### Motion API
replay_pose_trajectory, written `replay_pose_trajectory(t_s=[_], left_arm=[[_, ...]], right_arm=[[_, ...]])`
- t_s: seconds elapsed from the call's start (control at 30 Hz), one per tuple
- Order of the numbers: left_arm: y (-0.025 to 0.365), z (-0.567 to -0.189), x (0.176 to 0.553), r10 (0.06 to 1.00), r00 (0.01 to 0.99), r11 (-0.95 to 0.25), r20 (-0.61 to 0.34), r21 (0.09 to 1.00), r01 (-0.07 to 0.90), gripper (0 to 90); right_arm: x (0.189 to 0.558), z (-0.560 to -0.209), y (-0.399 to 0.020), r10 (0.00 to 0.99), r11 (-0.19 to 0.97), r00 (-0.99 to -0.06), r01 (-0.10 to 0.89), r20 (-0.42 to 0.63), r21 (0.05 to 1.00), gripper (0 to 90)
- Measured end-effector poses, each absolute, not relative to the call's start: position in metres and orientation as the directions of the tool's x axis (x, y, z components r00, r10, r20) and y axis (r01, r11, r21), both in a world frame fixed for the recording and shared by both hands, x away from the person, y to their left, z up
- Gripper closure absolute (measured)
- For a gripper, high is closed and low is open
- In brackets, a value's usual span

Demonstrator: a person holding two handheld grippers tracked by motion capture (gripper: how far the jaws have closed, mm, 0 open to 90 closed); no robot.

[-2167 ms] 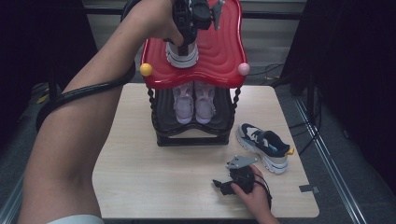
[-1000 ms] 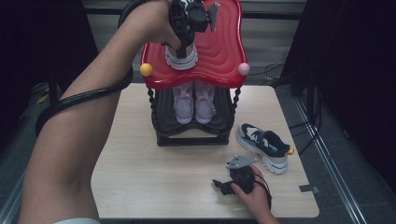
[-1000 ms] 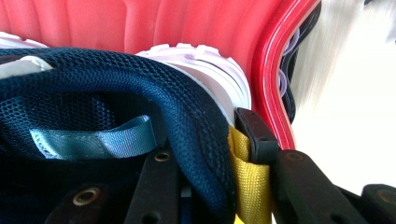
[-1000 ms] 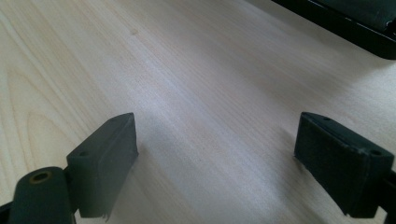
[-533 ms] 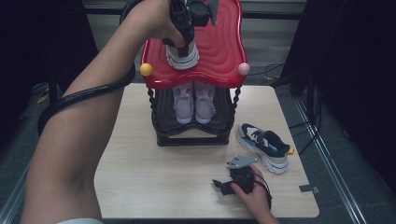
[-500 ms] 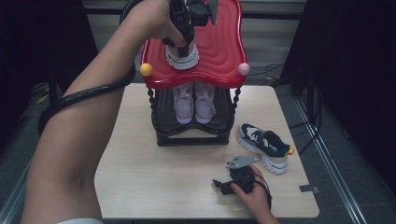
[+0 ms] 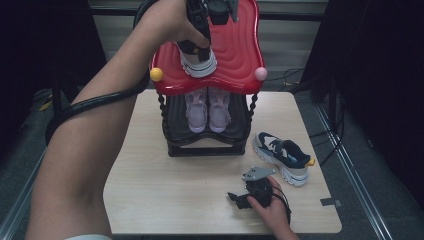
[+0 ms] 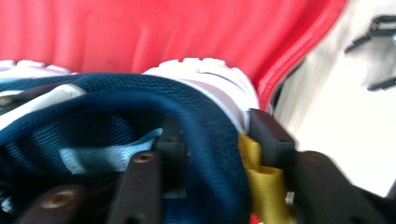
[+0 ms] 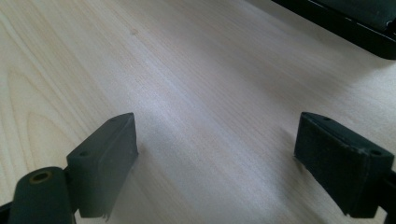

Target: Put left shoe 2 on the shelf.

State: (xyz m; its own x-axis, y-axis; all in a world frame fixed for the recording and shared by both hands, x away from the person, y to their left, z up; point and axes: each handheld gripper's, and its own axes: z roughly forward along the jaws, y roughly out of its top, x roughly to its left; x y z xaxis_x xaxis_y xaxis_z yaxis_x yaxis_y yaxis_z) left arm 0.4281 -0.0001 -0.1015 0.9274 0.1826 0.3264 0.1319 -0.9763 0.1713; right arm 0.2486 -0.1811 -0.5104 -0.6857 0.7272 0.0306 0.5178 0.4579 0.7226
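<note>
left gripper (image 7: 196,44) at 12 o'clock over the red shelf top (image 7: 235,55). jaws have just been opening; the navy heel collar of the sneaker (image 7: 198,61) sits between them, one jaw inside, one outside by the yellow pull tab (image 8: 261,175), no squeeze evident. sneaker rests on the shelf top. right gripper (image 7: 239,199) at 5 o'clock on the table (image 7: 165,195), jaws wide apart, holding nothing.

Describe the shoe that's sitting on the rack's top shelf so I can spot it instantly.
Find the two-tier shoe rack at the table's far middle. On its red wavy top shelf stands one navy-and-white sneaker, the left hand-held gripper at its heel. Unlike the pale pair below, it has a yellow heel loop.
</note>
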Motion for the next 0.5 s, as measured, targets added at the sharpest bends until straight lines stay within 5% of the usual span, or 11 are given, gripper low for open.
replay_pose_trajectory(t_s=[0.5], left_arm=[[0.0059, -0.1027, 0.4252, 0.101, 0.938, -0.993, 0.331, 0.084, 0.078, 65.9]], right_arm=[[0.2486, -0.5104, -0.1811, 0.727, 0.458, -0.685, 0.518, 0.031, 0.722, 12.7]])
